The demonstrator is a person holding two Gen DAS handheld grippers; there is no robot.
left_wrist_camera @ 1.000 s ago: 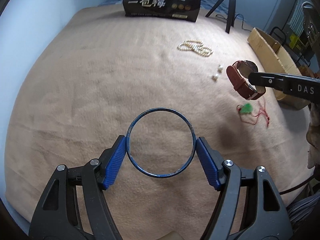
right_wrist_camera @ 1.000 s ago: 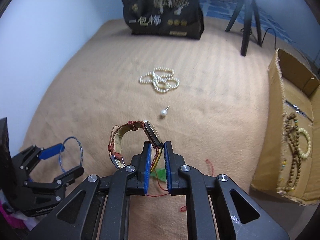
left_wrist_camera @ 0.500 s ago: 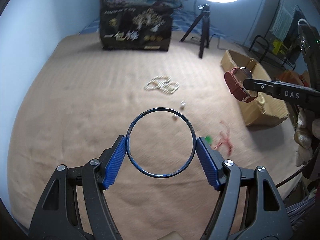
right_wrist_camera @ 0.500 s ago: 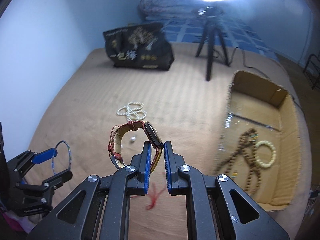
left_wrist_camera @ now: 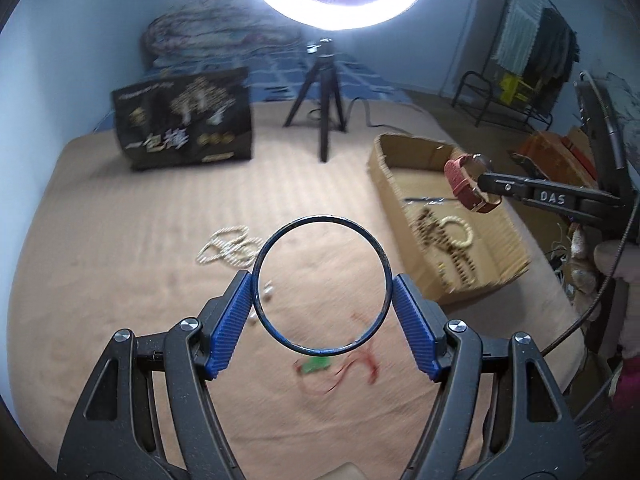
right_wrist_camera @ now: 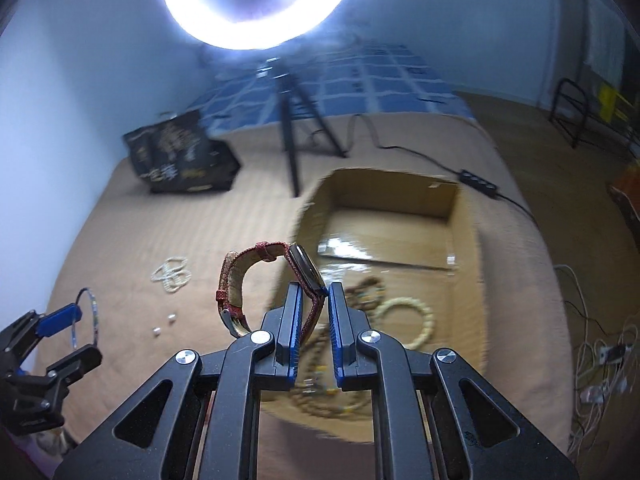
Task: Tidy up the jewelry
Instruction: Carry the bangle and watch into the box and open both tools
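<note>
Blue bangle (left_wrist_camera: 322, 286) pinched between left gripper (left_wrist_camera: 322, 308) pads, held above tan blanket (left_wrist_camera: 120, 248). Right gripper (right_wrist_camera: 313, 312) clamps red-strap watch (right_wrist_camera: 272, 280) by its strap, held over cardboard box (right_wrist_camera: 468, 240) holding bead bracelets (right_wrist_camera: 404, 320). Pearl necklace (left_wrist_camera: 228, 246), loose pearls (right_wrist_camera: 164, 326), red cord (left_wrist_camera: 360, 364) lie on blanket.

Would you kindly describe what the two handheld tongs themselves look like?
Both the left tongs and the right tongs have matte black frames with triangular cut-outs, silver round screw heads at the joints, and blue ribbed pads on the finger tips. Seen from the left camera, the right one's side bears white letters "DAS", and a dark cable hangs nearby.
</note>
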